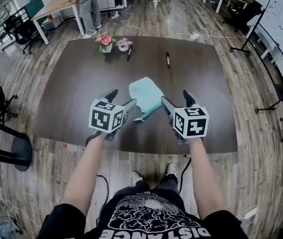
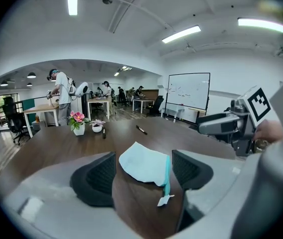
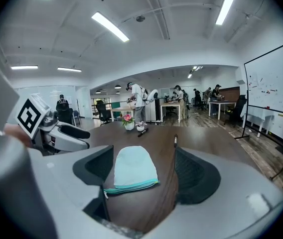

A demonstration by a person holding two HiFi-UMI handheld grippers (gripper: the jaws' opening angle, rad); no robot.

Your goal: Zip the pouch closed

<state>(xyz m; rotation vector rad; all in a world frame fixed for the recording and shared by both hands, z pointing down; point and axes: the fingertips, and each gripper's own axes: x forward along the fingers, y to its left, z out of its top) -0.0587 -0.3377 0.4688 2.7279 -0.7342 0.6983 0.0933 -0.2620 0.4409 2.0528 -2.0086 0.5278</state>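
Note:
A light blue pouch (image 1: 145, 94) lies flat on the dark wooden table (image 1: 71, 83), its teal zipper (image 1: 150, 113) along the edge nearest me. My left gripper (image 1: 122, 99) hovers just left of the pouch, jaws open with nothing between them. My right gripper (image 1: 176, 98) hovers just right of it, also open and empty. In the left gripper view the pouch (image 2: 144, 163) lies ahead between the jaws, with the zipper (image 2: 167, 176) and its pale pull tab (image 2: 165, 199) at the right. The right gripper view shows the pouch (image 3: 134, 168) with the zipper (image 3: 131, 186) across its near end.
At the table's far side stand a pink flower pot (image 1: 105, 41) and a smaller pot (image 1: 124, 44), with two markers (image 1: 168, 59) (image 1: 129, 54) nearby. The table's near edge is right under my hands. A person (image 1: 87, 9) stands at a desk beyond.

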